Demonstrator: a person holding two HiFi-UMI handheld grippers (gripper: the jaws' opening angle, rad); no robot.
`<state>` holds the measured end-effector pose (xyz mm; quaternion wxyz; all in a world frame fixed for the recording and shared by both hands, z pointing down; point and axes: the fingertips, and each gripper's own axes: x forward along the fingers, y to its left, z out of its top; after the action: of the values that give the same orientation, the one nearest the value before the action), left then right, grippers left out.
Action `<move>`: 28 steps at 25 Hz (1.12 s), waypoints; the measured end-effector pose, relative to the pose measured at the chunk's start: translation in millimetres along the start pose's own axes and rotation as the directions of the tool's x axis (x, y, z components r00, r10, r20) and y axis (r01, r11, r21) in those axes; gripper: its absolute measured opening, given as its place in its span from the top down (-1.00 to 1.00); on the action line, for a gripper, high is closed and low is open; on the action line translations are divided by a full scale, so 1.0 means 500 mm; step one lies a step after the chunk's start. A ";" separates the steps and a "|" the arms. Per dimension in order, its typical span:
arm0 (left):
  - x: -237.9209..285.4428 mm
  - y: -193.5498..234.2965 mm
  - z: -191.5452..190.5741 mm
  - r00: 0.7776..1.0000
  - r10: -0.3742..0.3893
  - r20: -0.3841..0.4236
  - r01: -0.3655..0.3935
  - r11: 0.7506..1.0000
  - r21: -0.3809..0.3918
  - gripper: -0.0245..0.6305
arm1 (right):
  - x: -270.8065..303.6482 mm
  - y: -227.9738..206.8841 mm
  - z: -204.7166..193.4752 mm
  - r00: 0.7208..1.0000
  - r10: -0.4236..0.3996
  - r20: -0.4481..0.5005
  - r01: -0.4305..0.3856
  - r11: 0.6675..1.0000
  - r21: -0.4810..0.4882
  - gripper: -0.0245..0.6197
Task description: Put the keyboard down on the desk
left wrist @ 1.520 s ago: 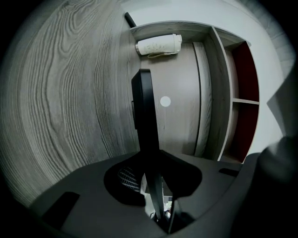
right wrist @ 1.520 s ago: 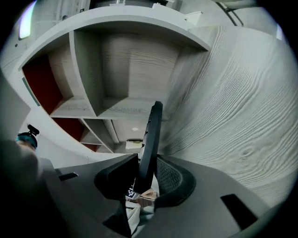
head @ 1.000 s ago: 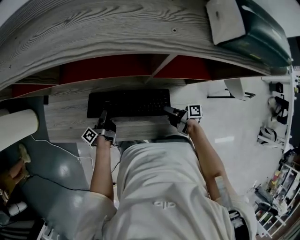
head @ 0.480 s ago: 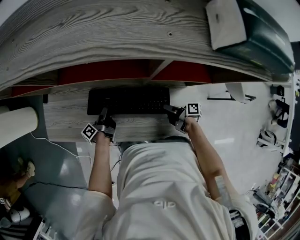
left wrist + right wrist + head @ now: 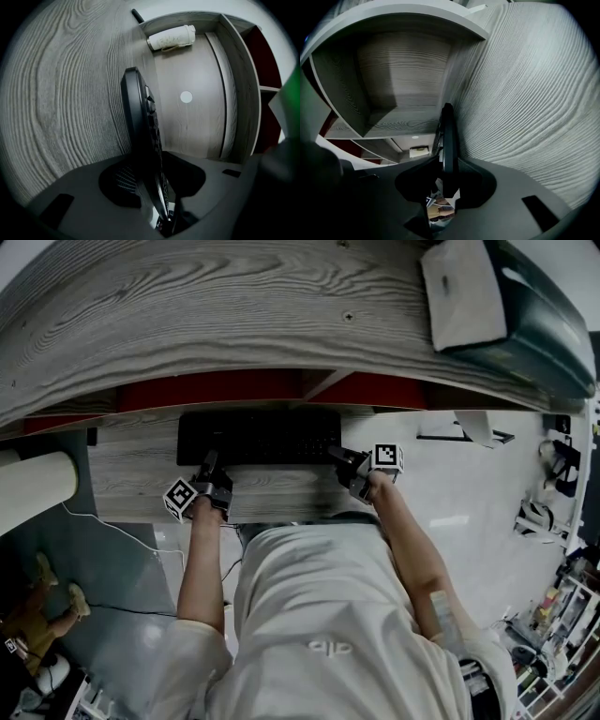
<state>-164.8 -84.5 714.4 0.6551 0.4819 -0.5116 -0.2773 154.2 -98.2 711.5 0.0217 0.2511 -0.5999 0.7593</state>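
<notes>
We find the keyboard (image 5: 258,437) apparently resting on the desk (image 5: 131,474), tucked beneath the upper shelf (image 5: 187,315). A roll (image 5: 33,493) lies at the desk's left end. At the shelf's right end, a slab (image 5: 464,292) lies on a case (image 5: 539,329).

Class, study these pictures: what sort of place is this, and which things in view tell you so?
Probably an office or lab workroom: a wood-grain desk with red-backed compartments above it, a black keyboard, and cluttered storage racks at the edge of a glossy floor.
</notes>
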 end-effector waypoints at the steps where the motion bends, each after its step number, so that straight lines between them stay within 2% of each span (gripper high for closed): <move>1: 0.000 -0.001 0.000 1.000 0.008 0.001 -0.008 1.000 0.002 0.47 | 0.001 -0.001 0.001 1.000 -0.008 0.002 0.008 1.000 -0.001 0.51; 5: -0.006 -0.008 -0.006 1.000 0.025 0.017 -0.024 0.999 -0.043 0.39 | 0.004 -0.007 0.003 1.000 -0.009 0.013 0.009 1.000 0.020 0.51; 9: -0.022 -0.001 -0.011 0.999 0.041 0.015 -0.040 0.998 -0.038 0.39 | 0.004 -0.008 0.007 1.000 -0.021 0.017 0.021 1.000 0.009 0.50; 15: -0.026 0.023 -0.007 0.999 0.045 0.015 -0.044 0.998 -0.042 0.49 | 0.014 0.003 0.001 1.000 0.004 -0.003 -0.004 1.000 0.001 0.50; 20: -0.022 0.025 -0.009 0.999 0.032 0.010 -0.032 0.999 -0.044 0.54 | 0.012 -0.009 0.007 0.998 -0.068 0.003 0.068 0.996 -0.054 0.46; 24: -0.022 0.022 -0.011 0.999 0.034 0.017 -0.033 0.998 -0.057 0.57 | 0.016 -0.018 0.005 0.995 -0.101 -0.001 0.101 0.993 -0.059 0.44; 28: -0.021 0.030 -0.010 0.999 0.047 0.018 -0.046 0.997 -0.063 0.57 | 0.014 -0.022 0.009 0.981 -0.195 -0.001 0.193 0.973 -0.130 0.38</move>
<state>-165.4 -67.8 724.0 0.6712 0.4462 -0.5201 -0.2825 153.5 -101.3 724.9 0.1161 0.3014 -0.6201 0.7150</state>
